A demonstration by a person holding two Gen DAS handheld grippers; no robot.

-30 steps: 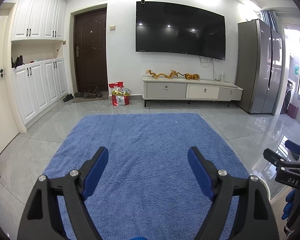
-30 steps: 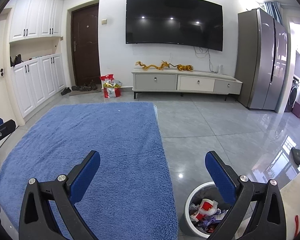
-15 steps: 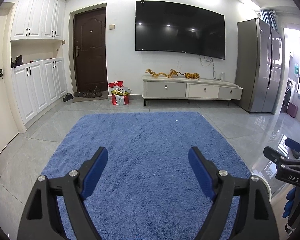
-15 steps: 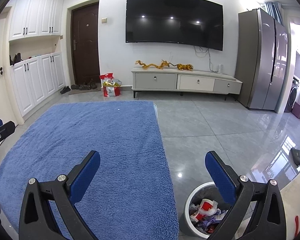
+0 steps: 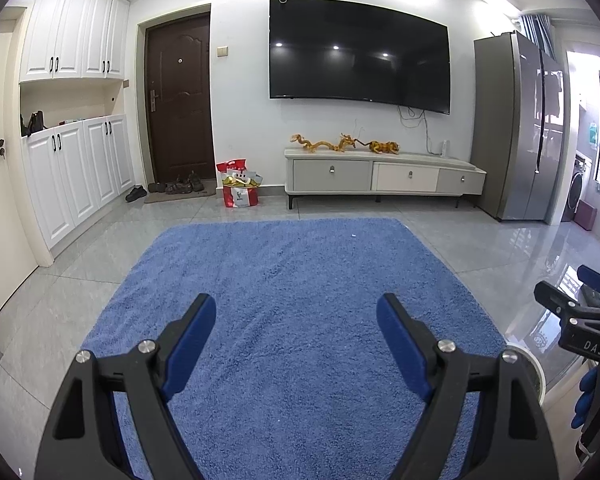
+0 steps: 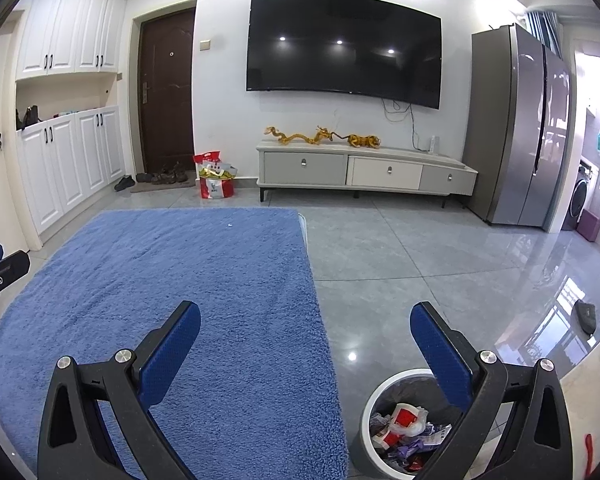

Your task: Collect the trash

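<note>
Practically no change against the views half a second and a full second back: same framing, same jaw spread, only a slight drift of the cameras. Left gripper (image 5: 296,322) spread wide, nothing between the blue pads (image 5: 190,346); held above the blue rug (image 5: 292,272). Right gripper (image 6: 306,340) likewise released and empty, poised over the rug edge and the grey tiled floor (image 6: 420,248). White trash bin (image 6: 374,400) just beside the rug's near right corner, below the right gripper, already holding crumpled wrappers (image 6: 408,426) in red, white and purple. Only one tiny white speck (image 5: 353,236) visible on the far part of the rug; too small to identify. Judged state: collection largely complete or paused between picks. Probable next target, if any: the speck, well apart from both grippers. Red and white bag (image 5: 240,192) beside the dark door (image 5: 180,100): contents unclear.
</note>
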